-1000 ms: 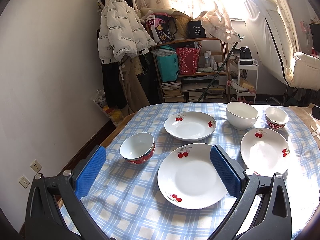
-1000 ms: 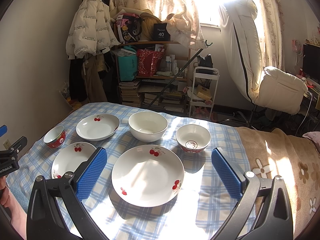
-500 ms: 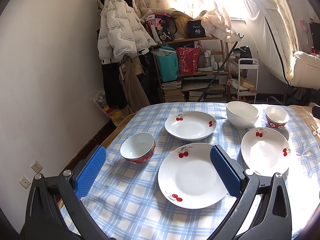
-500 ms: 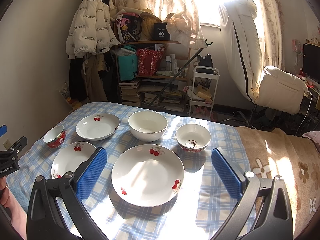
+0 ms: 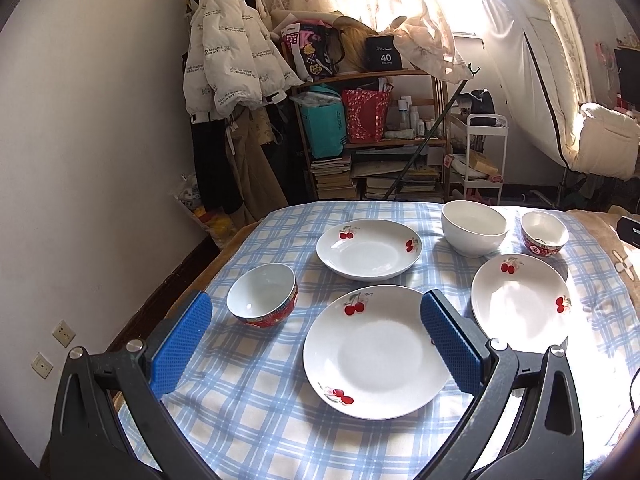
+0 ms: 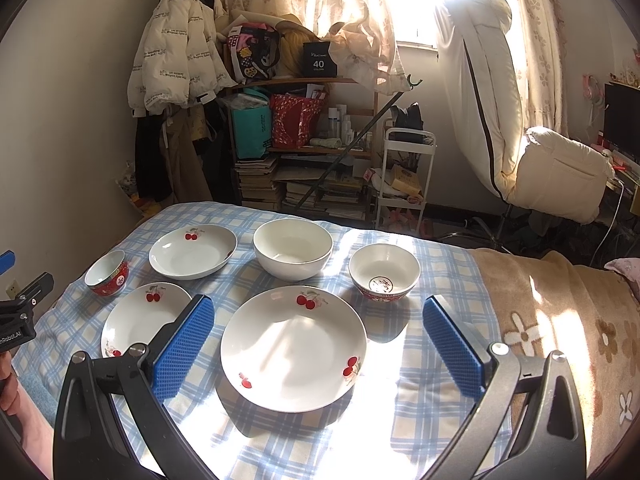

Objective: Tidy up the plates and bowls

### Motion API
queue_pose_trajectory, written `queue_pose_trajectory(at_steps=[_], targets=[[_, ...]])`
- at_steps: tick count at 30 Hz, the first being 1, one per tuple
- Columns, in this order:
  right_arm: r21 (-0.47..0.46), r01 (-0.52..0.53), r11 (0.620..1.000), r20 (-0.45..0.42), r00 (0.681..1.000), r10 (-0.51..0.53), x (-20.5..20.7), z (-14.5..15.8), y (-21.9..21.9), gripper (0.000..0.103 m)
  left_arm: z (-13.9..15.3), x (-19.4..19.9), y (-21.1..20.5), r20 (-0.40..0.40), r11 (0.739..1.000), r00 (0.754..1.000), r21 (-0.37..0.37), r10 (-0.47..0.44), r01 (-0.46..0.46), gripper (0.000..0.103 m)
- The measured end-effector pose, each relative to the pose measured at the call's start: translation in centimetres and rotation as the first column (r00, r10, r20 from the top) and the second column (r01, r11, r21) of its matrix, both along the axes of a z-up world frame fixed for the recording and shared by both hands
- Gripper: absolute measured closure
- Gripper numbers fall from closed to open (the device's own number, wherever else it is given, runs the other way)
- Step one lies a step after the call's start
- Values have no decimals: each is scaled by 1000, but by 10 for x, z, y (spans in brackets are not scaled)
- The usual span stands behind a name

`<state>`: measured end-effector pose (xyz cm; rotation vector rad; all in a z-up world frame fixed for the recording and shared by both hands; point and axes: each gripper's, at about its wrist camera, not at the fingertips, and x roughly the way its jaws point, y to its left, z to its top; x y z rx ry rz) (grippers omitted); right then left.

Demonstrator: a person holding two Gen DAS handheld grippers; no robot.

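Blue checks cover the cloth (image 5: pixel 256 400) on your table, and six dishes sit on it, none touching.

Your left view shows the wall sockets (image 5: pixel 63 334) low on the left; the right view does not. Your right view shows a tan blanket (image 6: pixel 560 320) with flowers on the right, and a bit of your left gripper (image 6: pixel 20 312) and hand (image 6: pixel 12 384) at its left edge.

Your left gripper (image 5: pixel 316 344) is wide apart and holds nothing. From left to right, a red bowl (image 5: pixel 262 294) sits just past its left pad, and a flat plate (image 5: pixel 376 352) lies between the pads, below them. A deep plate (image 5: pixel 368 248) lies farther back. A second flat plate (image 5: pixel 520 300) is to the right, with a big white bowl (image 5: pixel 474 228) and a small red bowl (image 5: pixel 544 234) behind it.

Your right gripper (image 6: pixel 318 348) is wide apart too, and empty. The second flat plate (image 6: pixel 294 348) lies between its pads, below them. The first flat plate (image 6: pixel 140 320) is partly hidden by the left pad. The white bowl (image 6: pixel 292 248) and the small red bowl (image 6: pixel 384 276) are just behind.

Farther back are a white coat (image 6: pixel 172 68), a full shelf (image 6: pixel 304 148) and a white cart (image 6: pixel 404 176).
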<state>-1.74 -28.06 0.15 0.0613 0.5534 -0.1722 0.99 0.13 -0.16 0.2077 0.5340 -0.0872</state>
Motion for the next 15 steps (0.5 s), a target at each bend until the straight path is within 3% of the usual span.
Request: queue_pose_trajectory(at_steps=[15], targets=[[116, 66, 991, -75, 996, -57, 42, -13, -46, 0, 8, 59, -63, -151, 993, 981, -29, -120, 117, 1]])
